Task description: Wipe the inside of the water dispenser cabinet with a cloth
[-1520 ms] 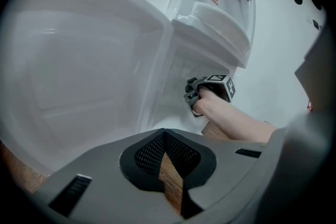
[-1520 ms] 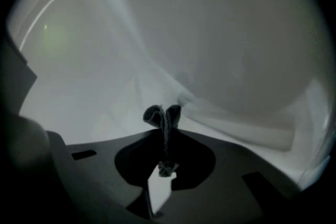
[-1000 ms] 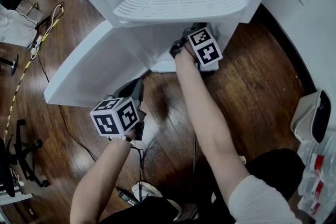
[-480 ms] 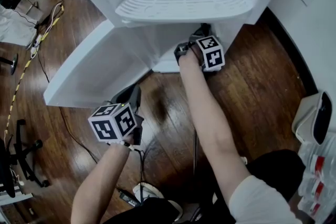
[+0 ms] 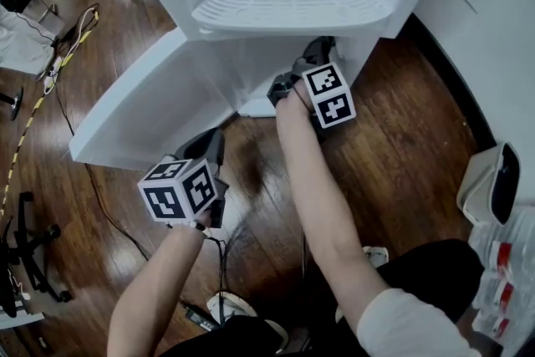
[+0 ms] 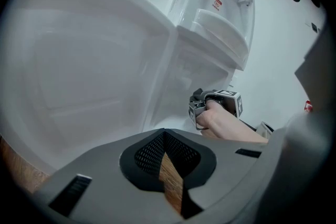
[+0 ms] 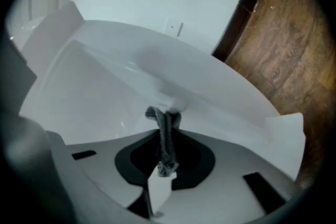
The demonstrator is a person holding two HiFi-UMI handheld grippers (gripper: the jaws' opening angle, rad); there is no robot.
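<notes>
The right gripper [image 7: 165, 131] pinches a crumpled grey cloth [image 7: 164, 115], its bunched end just past the fingertips [image 7: 142, 155] against the water dispenser cabinet's [image 7: 105, 86] smooth white inner wall, while the left gripper's [image 6: 164, 134] jaws sit closed on nothing.

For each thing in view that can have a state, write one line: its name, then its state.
cabinet door: swung open.
left tool: shut, nothing in it.
right tool: shut on the cloth.
cloth: bunched, one end sticking out past the jaws.
</notes>
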